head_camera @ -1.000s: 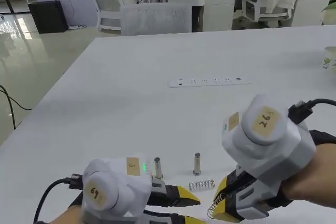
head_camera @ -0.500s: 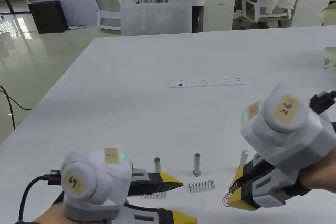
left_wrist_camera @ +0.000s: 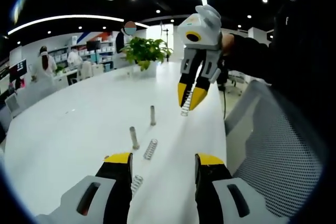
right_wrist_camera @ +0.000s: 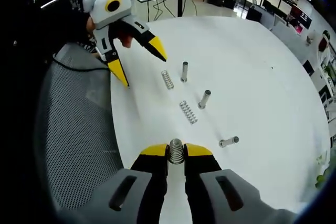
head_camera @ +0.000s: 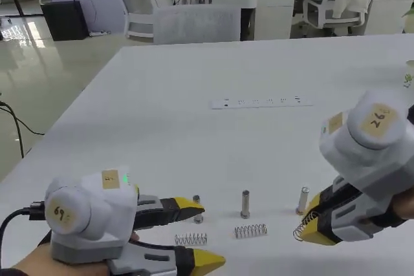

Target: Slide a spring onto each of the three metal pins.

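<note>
Right tongs (head_camera: 304, 231), angled down-left, clamp a spring (right_wrist_camera: 176, 151) right of the middle pin (head_camera: 245, 203), having moved rightward; left tongs (head_camera: 206, 234) gape wide left of it, drawn back, low over the counter (head_camera: 194, 127)

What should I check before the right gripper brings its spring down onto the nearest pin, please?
1. Grip on the spring by the right gripper: ok, jaws shut on it.
2. The nearest pin upright and bare: ok.
3. The spring directly over that pin's top: not ok, it sits beside the pin, toward the person.
4. The left gripper away from that pin: ok, open, by the far-left pin.
5. The loose spring out of the path: ok, flat on the table before the middle pin.
</note>
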Available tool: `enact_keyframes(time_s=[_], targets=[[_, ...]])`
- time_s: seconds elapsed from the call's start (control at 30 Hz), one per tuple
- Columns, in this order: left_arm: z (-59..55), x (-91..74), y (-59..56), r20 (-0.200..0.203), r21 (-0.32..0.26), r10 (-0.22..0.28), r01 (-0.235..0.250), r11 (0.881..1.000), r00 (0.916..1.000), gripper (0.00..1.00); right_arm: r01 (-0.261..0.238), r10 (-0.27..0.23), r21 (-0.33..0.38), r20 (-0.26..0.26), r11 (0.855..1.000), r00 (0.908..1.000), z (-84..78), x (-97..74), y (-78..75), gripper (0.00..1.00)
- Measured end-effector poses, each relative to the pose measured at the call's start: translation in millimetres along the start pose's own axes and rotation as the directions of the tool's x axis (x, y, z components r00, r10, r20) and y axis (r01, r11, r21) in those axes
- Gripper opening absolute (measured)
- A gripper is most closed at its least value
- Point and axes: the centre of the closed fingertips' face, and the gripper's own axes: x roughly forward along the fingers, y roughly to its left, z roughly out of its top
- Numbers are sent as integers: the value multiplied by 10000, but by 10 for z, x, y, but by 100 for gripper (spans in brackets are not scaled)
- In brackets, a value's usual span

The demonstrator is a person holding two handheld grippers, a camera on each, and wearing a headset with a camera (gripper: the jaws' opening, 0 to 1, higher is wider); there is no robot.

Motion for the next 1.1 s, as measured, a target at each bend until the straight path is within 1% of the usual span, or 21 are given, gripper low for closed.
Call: enact_keyframes(time_s=[0.13, 0.27, 0.33, 0.5, 0.6, 0.7, 0.77, 0.83, 0.97, 1.0, 1.07, 1.1], targets=[[4, -88, 47, 77, -215, 310, -308, 9993, 9995, 46, 108, -108, -73, -84, 9999, 9999, -12, -19, -39, 9], [-1, -151, 78, 179, -361, 563, -557, 9978, 9983, 48, 157, -158, -112, -149, 9998, 9998, -20, -43, -64, 9], [-21, -183, 93, 220, -451, 681, -670, 9967, 9974, 49, 189, -191, -114, -151, 9998, 9997, -23, -59, -90, 9], [-121, -265, 135, 179, -767, 935, -919, 9928, 9955, 52, 323, -325, -101, -220, 9994, 9992, -46, -94, -156, 9], [-159, -313, 173, 301, -1020, 1212, -1176, 9878, 9922, 53, 395, -397, -76, -265, 9992, 9989, -57, -121, -206, 9], [-170, -321, 194, 467, -1300, 1434, -1363, 9821, 9886, 55, 519, -521, -64, -406, 9986, 9978, -79, -140, -289, 9], [-187, -306, 190, 488, -1305, 1553, -1478, 9804, 9867, 55, 670, -676, -130, -560, 9977, 9961, -88, -160, -349, 9], [-208, -288, 182, 531, -1397, 1613, -1526, 9784, 9855, 56, 695, -701, -115, -568, 9975, 9959, -69, -179, -388, 9], [-262, -267, 159, 454, -1469, 1620, -1538, 9771, 9858, 57, 804, -816, -197, -663, 9966, 9945, -49, -209, -452, 9], [-260, -266, 156, 456, -1489, 1628, -1545, 9767, 9856, 58, 823, -836, -219, -691, 9964, 9941, -47, -213, -466, 9], [-261, -266, 159, 483, -1525, 1672, -1582, 9756, 9847, 58, 870, -891, -295, -816, 9958, 9927, -54, -212, -505, 9], [-268, -264, 161, 474, -1526, 1701, -1611, 9751, 9843, 58, 931, -963, -378, -956, 9949, 9907, -69, -209, -537, 9]])
